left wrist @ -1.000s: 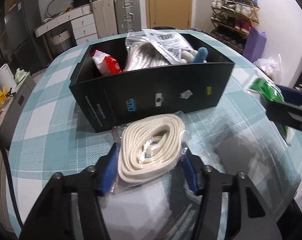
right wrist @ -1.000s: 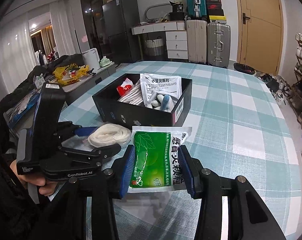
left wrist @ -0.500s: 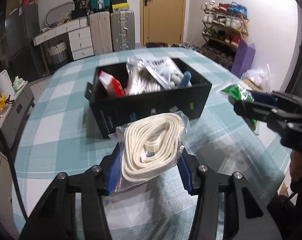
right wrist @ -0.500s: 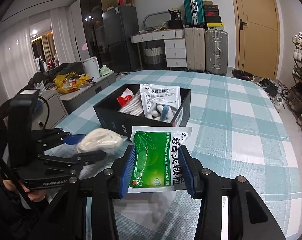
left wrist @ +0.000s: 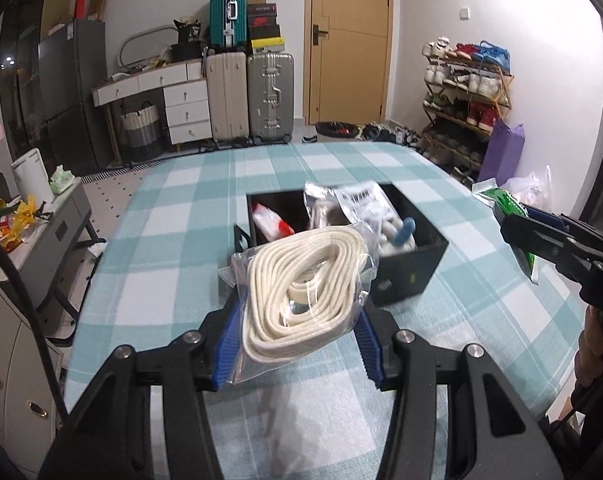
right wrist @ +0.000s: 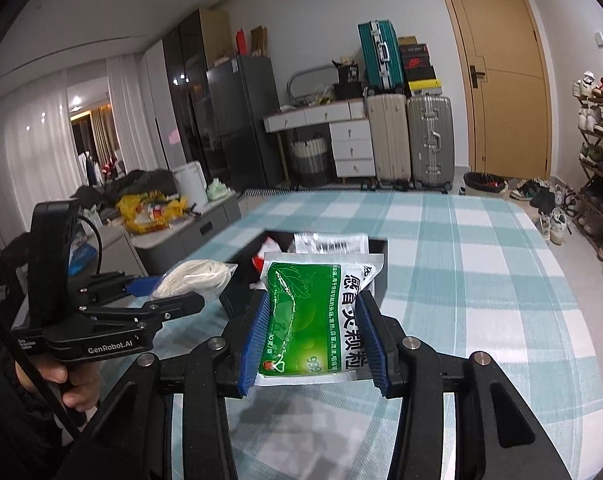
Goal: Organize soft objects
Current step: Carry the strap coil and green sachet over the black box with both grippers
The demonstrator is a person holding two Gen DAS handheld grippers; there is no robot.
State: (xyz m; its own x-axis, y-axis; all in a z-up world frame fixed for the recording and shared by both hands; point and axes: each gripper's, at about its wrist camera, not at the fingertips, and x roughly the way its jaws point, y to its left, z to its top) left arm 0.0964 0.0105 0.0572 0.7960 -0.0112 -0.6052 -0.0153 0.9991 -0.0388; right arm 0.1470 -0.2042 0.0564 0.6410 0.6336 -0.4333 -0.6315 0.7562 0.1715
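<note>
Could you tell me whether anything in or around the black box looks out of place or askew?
Only slightly: a silver-white packet leans tilted and pokes above the rim of the crowded black box. Nothing looks spilled or damaged.

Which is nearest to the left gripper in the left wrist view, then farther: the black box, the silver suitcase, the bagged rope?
1. Bagged rope, held between the left gripper fingers.
2. Black box, just beyond, on the table.
3. Silver suitcase, far back by the wall.
</note>
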